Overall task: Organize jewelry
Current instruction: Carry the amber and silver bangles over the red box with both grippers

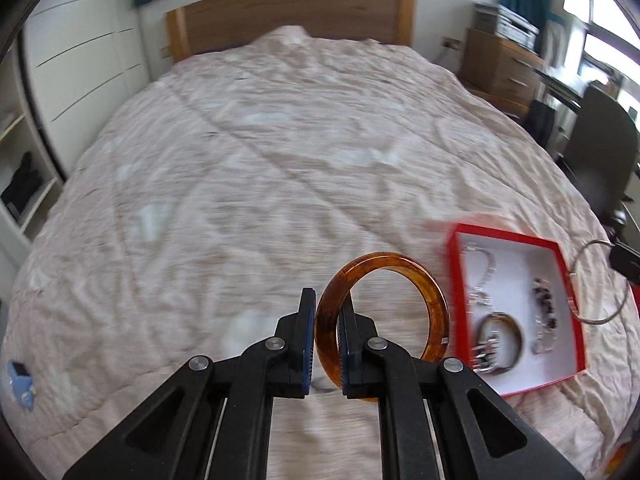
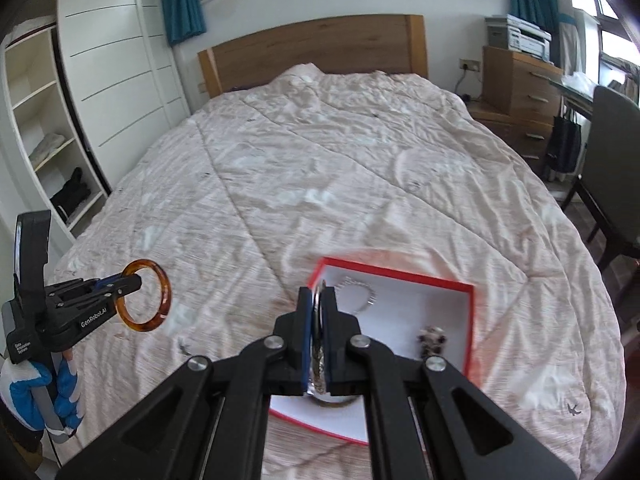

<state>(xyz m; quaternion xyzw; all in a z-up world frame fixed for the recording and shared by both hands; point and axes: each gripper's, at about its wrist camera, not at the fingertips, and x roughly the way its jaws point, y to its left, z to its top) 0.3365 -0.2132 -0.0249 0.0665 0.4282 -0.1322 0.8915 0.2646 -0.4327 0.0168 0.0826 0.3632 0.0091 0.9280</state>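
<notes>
Box on the bed, necklace inside, headboard behind

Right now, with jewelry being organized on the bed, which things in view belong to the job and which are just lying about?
Job:
- amber bangle, gripped by the left gripper
- thin silver bangle, gripped by the right gripper
- red box holding a silver chain, beaded bracelet and dark bangle

Lying about:
- bedspread
- chair
- printer
</notes>
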